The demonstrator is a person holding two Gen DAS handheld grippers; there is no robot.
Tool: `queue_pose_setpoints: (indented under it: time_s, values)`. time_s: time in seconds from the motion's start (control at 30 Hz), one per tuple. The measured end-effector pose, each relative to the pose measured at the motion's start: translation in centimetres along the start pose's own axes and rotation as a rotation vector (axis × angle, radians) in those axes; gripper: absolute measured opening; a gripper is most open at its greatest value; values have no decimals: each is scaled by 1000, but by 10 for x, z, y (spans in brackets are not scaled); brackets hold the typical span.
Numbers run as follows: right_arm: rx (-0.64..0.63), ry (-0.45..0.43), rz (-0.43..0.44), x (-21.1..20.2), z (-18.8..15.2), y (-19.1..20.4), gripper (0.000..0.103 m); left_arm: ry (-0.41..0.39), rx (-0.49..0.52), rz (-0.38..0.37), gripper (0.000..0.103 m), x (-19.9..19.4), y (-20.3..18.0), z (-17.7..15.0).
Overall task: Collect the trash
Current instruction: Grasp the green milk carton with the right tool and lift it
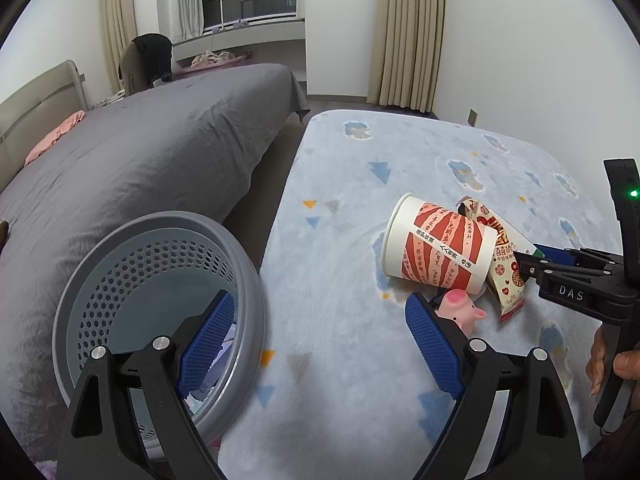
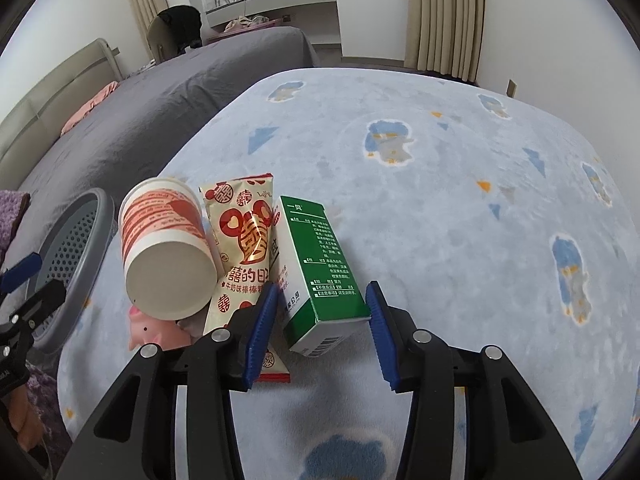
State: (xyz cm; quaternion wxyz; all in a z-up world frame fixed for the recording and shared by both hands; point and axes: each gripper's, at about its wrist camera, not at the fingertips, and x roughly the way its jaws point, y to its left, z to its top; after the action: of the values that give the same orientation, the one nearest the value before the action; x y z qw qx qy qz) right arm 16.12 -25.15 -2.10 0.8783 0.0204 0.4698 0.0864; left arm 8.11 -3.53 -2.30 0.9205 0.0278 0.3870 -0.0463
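A red-and-white paper cup (image 1: 438, 246) (image 2: 168, 254) lies on its side on the blue patterned blanket (image 2: 460, 208). A snack wrapper (image 2: 244, 256) (image 1: 506, 276) lies beside it, and a green-and-white carton (image 2: 316, 268) beside that. A pink pig toy (image 1: 460, 310) (image 2: 154, 326) sits under the cup. My right gripper (image 2: 322, 312) is open, its pads either side of the carton's near end. My left gripper (image 1: 320, 338) is open and empty, its left pad over the rim of a grey perforated basket (image 1: 132, 280) (image 2: 64, 240).
A bed with a grey cover (image 1: 152, 152) runs along the left, behind the basket. The basket holds some paper scraps (image 1: 224, 350). White walls and beige curtains (image 1: 412, 32) stand at the back.
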Motion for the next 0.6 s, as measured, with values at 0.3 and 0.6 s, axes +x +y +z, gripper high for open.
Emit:
queue_pose_setpoints:
  time_s: [0.3,0.6]
  values:
    - [-58,-24,-4,-16,-11,23,35,-4,-1,0,86,-1,1,1]
    - [-22,4,14,-4,-8,27,35,-12,1,-1,86,-5,1,0]
